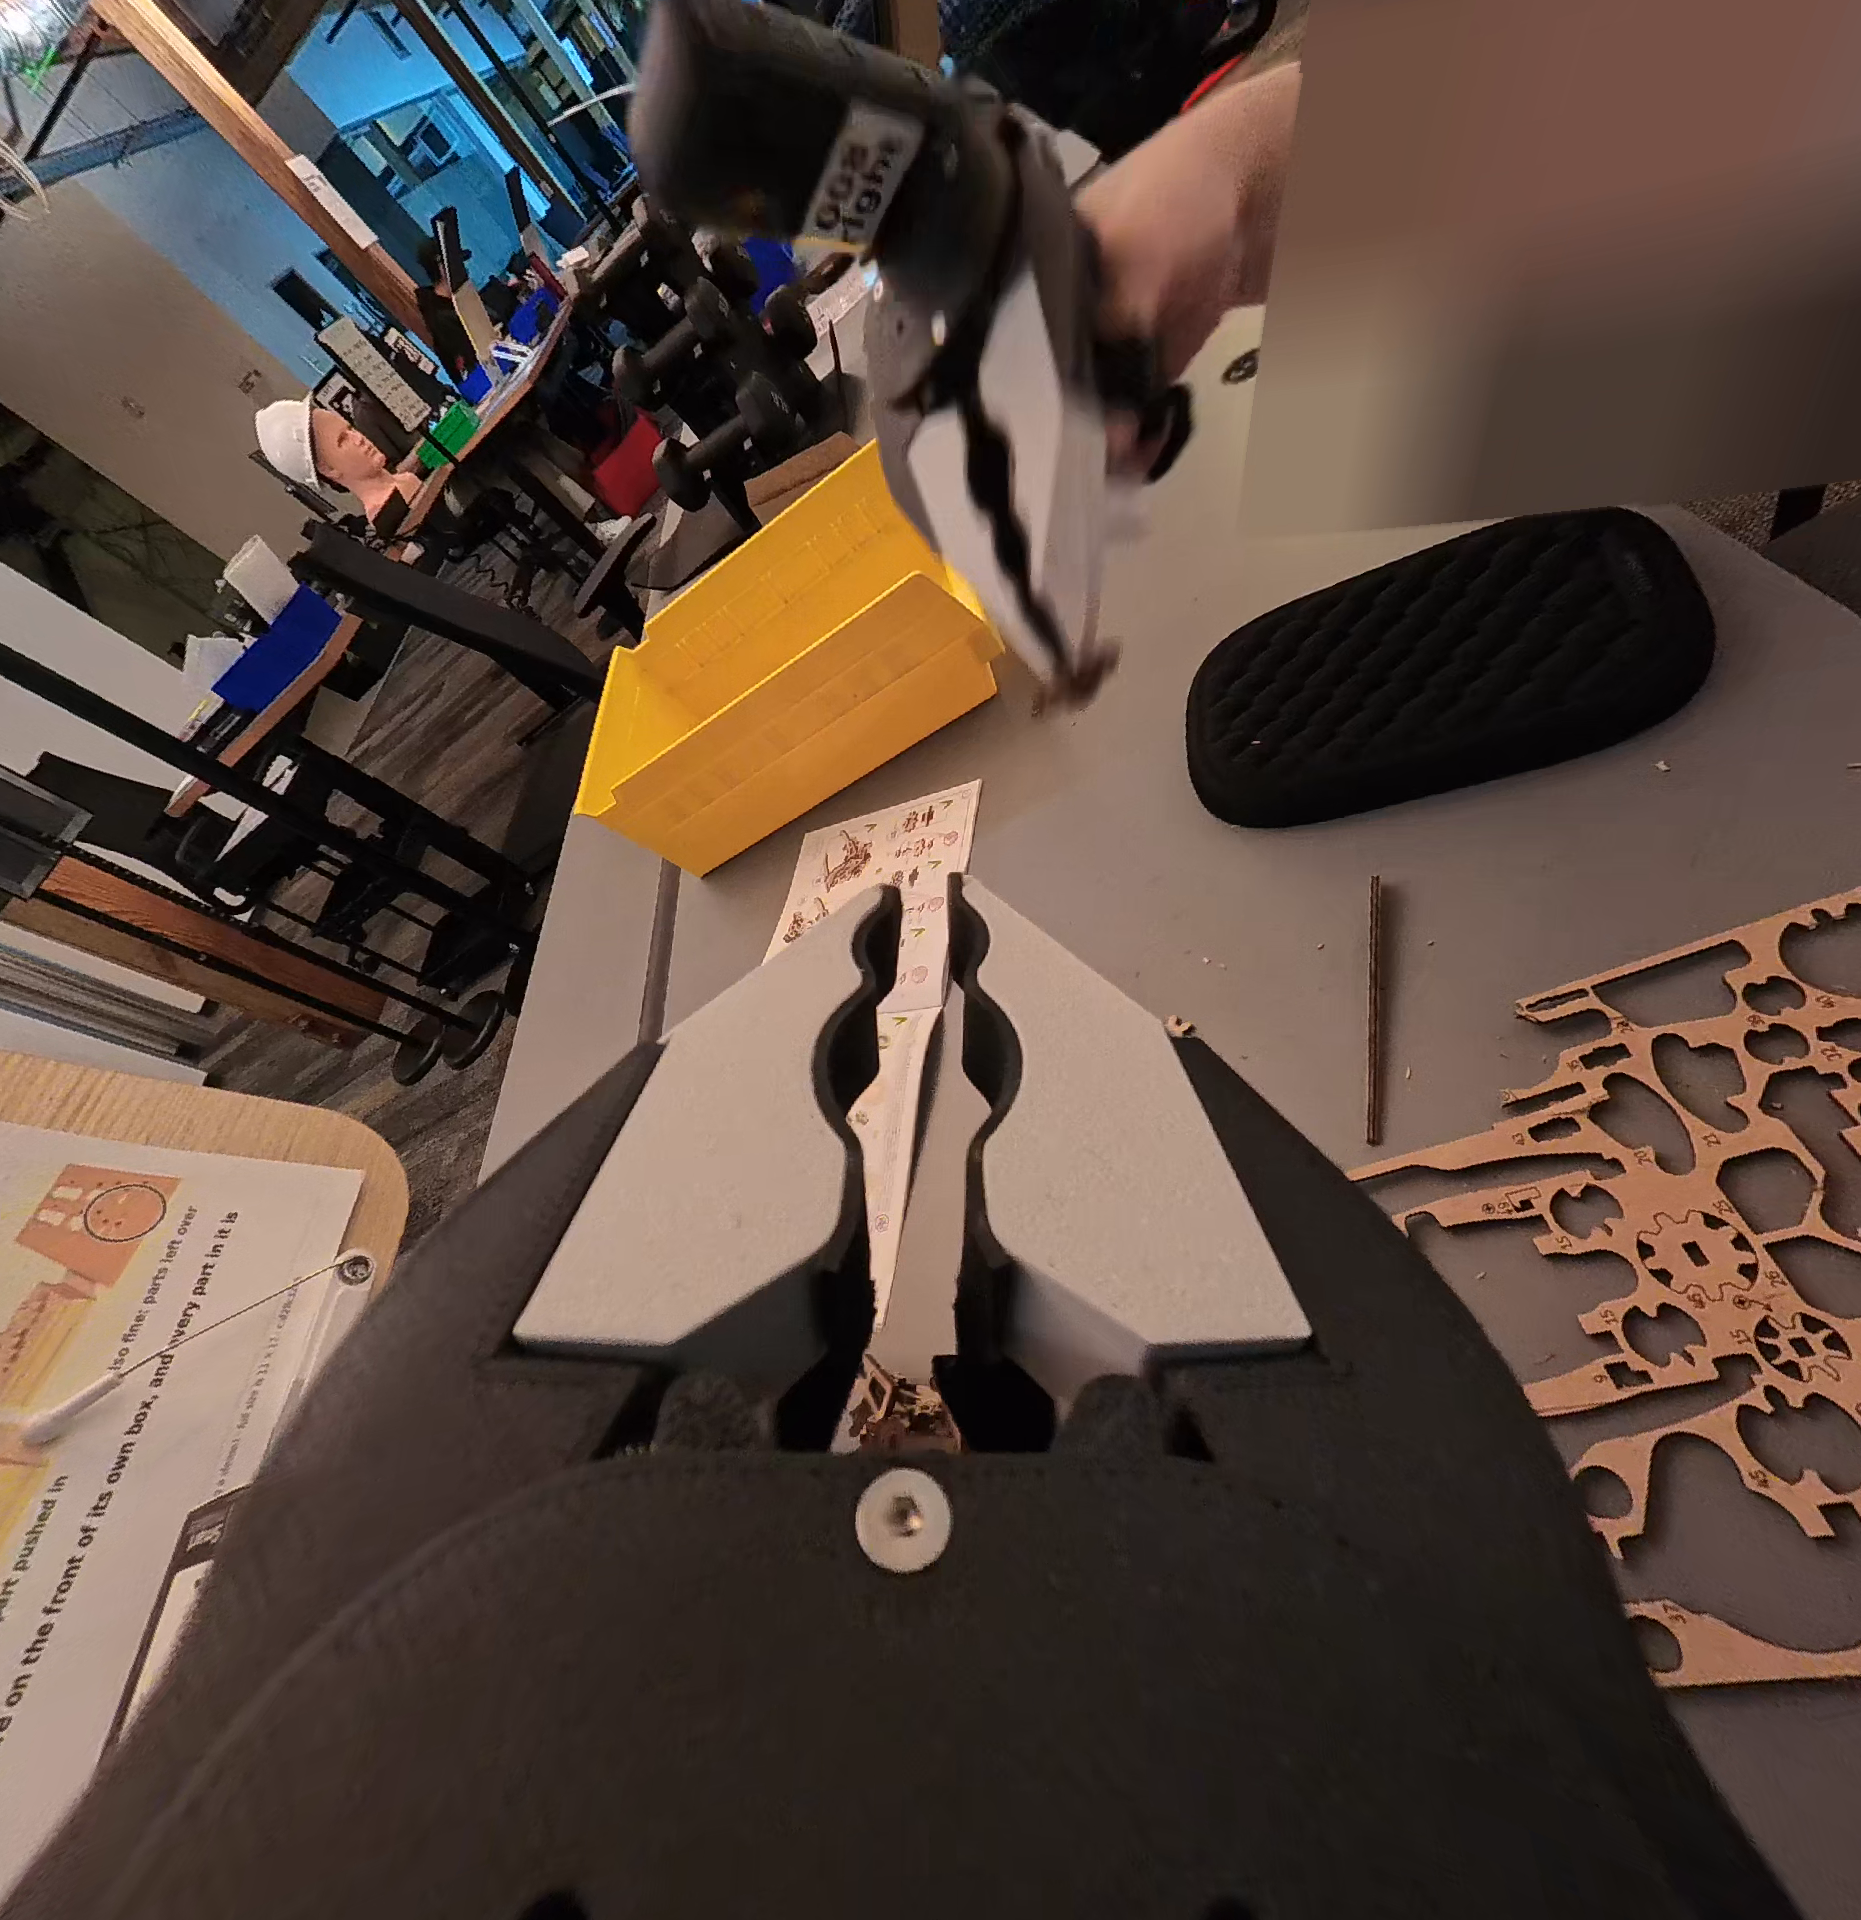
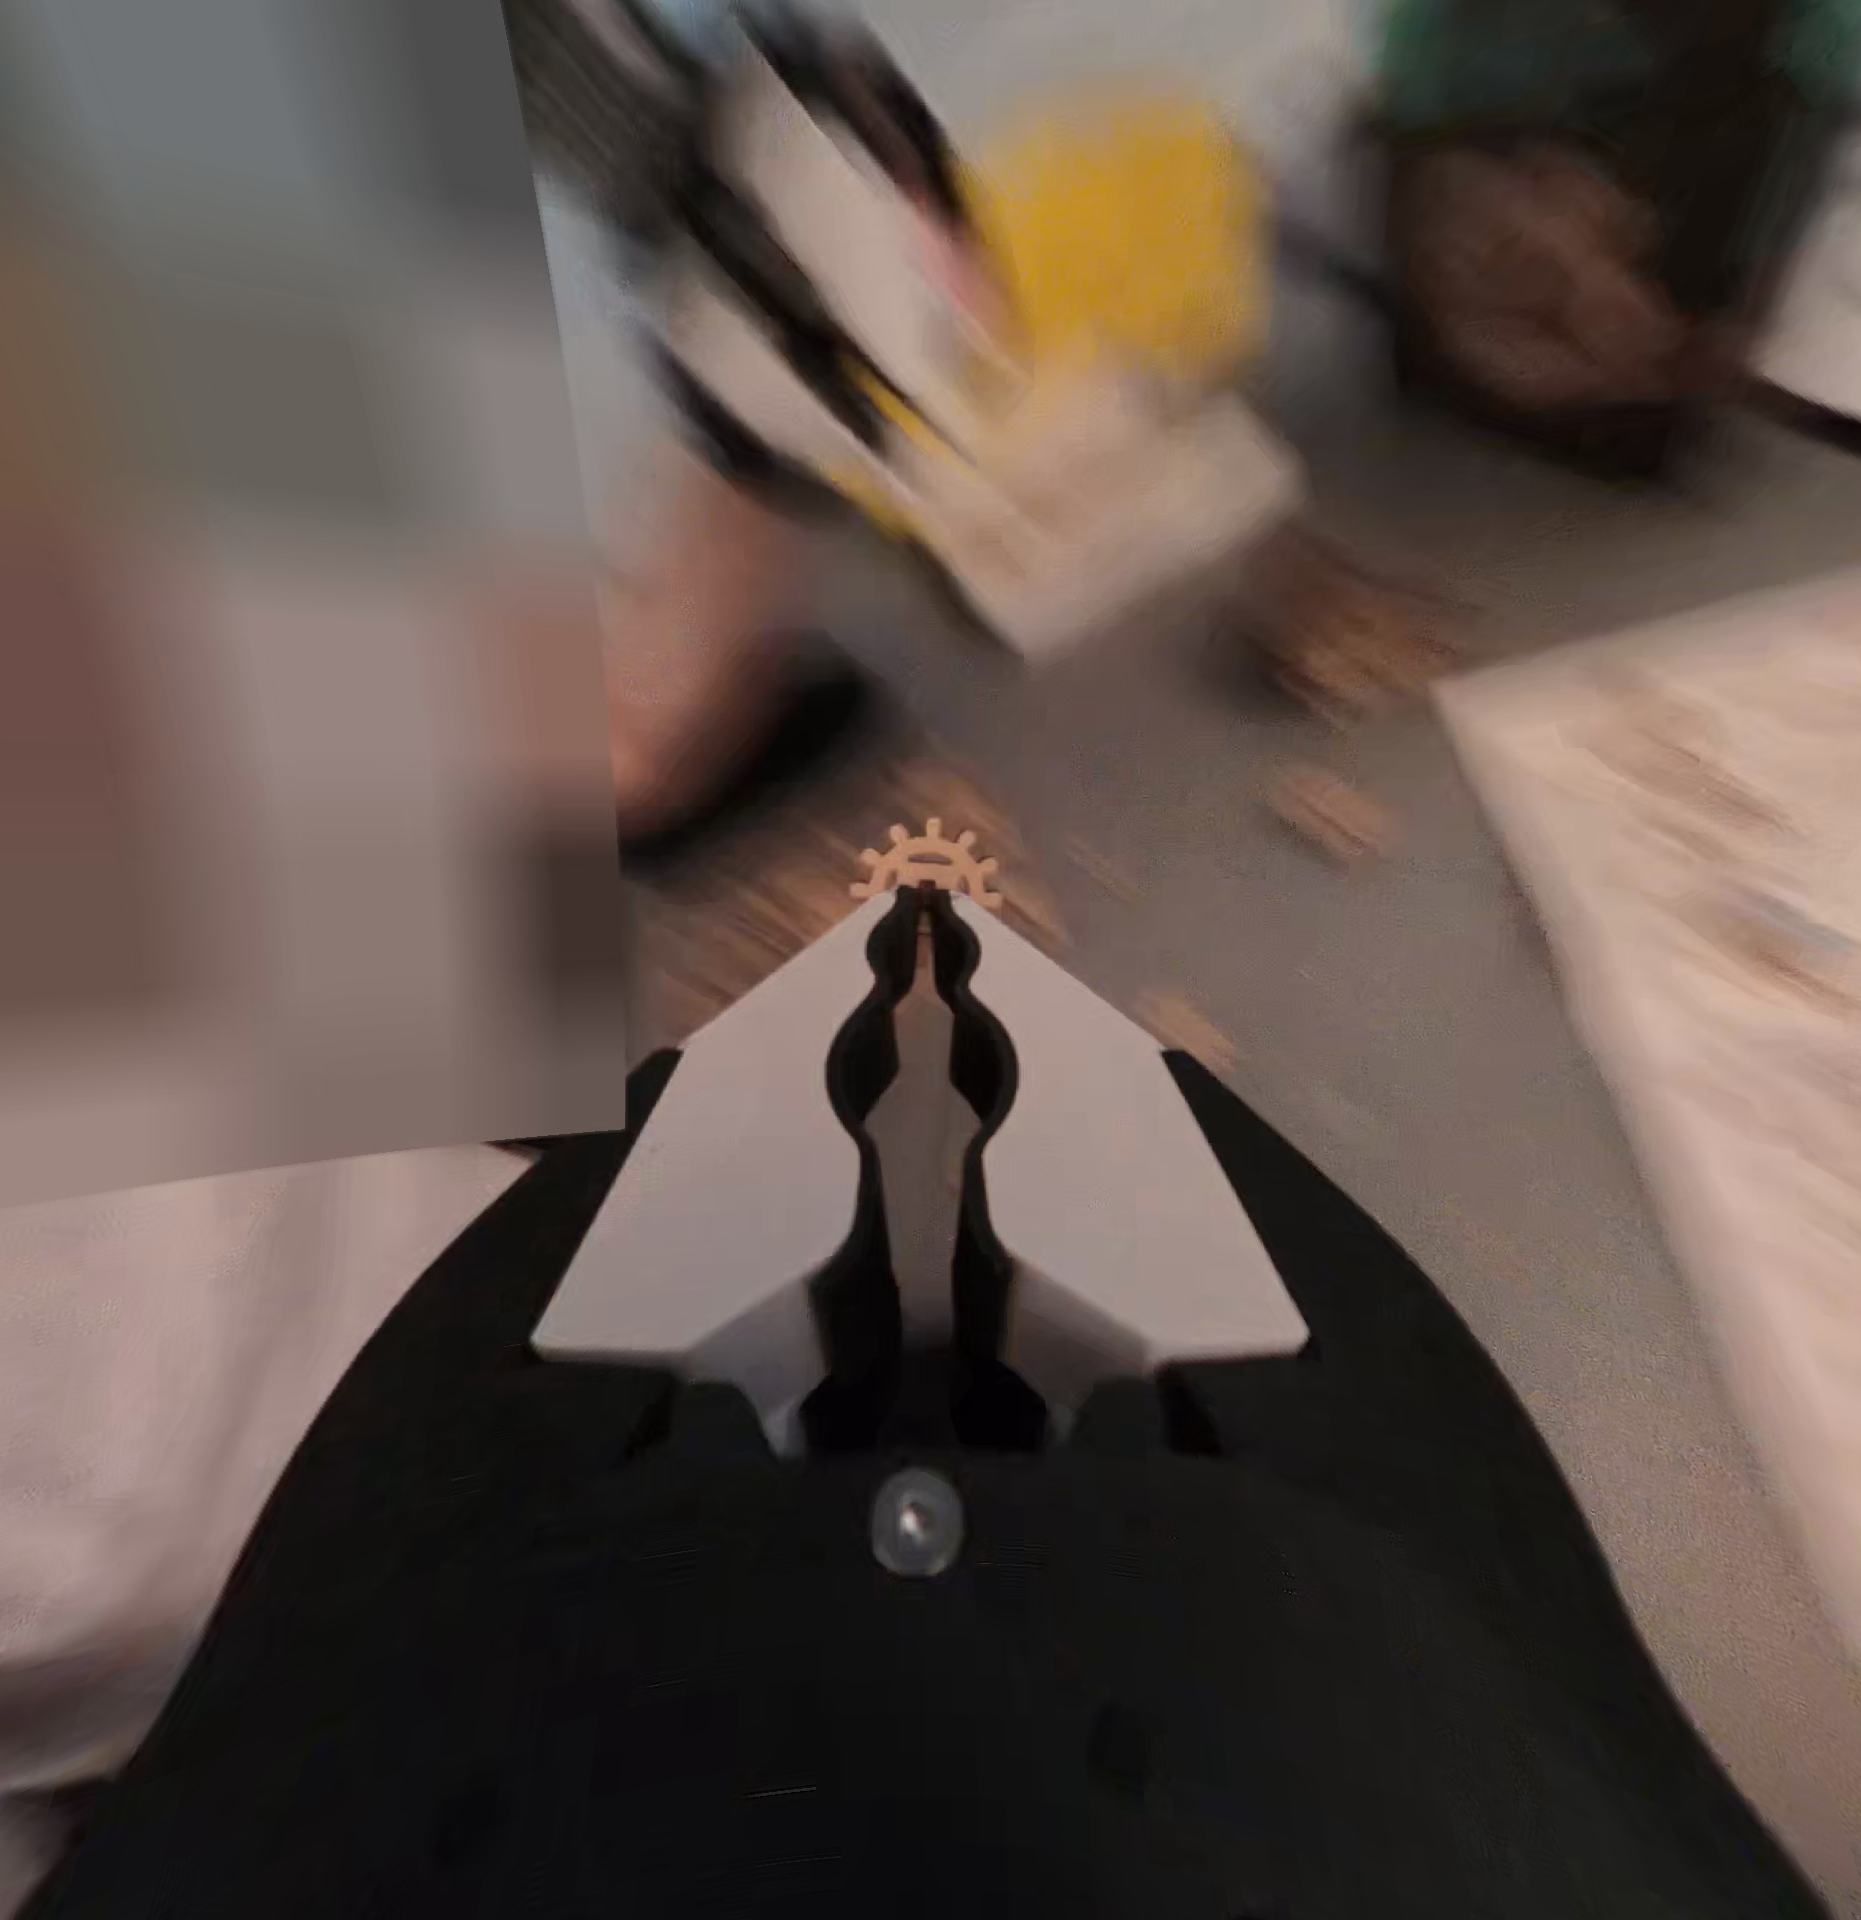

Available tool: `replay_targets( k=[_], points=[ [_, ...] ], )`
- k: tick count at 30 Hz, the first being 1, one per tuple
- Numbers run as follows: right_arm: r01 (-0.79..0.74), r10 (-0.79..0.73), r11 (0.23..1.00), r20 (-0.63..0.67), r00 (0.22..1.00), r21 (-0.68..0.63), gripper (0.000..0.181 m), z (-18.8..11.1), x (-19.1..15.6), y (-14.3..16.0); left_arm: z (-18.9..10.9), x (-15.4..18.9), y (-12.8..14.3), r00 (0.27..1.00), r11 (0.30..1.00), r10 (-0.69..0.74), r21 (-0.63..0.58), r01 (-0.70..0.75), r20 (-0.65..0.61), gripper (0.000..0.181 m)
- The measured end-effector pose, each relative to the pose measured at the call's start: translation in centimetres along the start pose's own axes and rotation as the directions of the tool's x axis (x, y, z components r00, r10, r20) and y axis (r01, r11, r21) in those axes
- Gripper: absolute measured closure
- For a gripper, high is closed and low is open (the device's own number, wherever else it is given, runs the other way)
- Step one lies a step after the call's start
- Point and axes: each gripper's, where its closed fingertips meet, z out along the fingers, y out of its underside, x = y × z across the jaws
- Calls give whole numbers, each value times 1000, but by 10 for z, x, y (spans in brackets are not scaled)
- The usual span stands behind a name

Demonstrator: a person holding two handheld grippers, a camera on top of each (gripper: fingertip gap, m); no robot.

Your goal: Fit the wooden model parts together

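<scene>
- Left gripper (image 1: 924, 904), nearest the lens in the left wrist view, is hanging over the grey table (image 1: 1165, 862) with its grey fingers drawn close, a narrow gap showing between the tips and nothing clamped between them.
- Seen through that gap, a folded instruction sheet (image 1: 895, 862) is lying flat on the table near its left edge; a small dark wooden assembly (image 1: 900, 1403) is showing at the base of the fingers, too hidden to describe further.
- Right gripper (image 2: 926, 902) is pinching a small tan wooden gear (image 2: 928, 864) at its very tips, the gear standing upright beyond them with its teeth fanning out.
- In the left wrist view the same right gripper (image 1: 1061, 665) is hovering in the air above the table's far part, a person's hand (image 1: 1165, 239) gripping it; the piece at its tips is blurred there.
- Wooden parts sheet (image 1: 1684, 1299), laser-cut and largely emptied, is lying along the table's right edge.
- A thin dark rod (image 1: 1375, 1008) is lying on the table just left of that sheet, apart from it.
- A yellow bin (image 1: 791, 686) is sitting at the table's far-left corner.
- A black padded cushion (image 1: 1456, 665) is resting toward the far-right part of the table.
- A laminated printed page (image 1: 126, 1403) is lying on a separate wood-topped surface off the table's left edge.
- Right wrist view is heavily motion-blurred beyond the gear.
</scene>
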Motion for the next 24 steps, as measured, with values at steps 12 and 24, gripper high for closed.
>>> replay_targets(
  k=[12, 24],
  points=[
    [-38, -351, 666, -359, 865, -745, 180, 5, 106, 121, 2, 2, 1, 1000, 1000, 3, -6, -3, -8, 175],
    [5, -434, 651, -367, 822, -759, 180, 0, 109, 121, 7, 5, 3, 1000, 1000, -1, -14, 1, -25, 175]
  ],
)
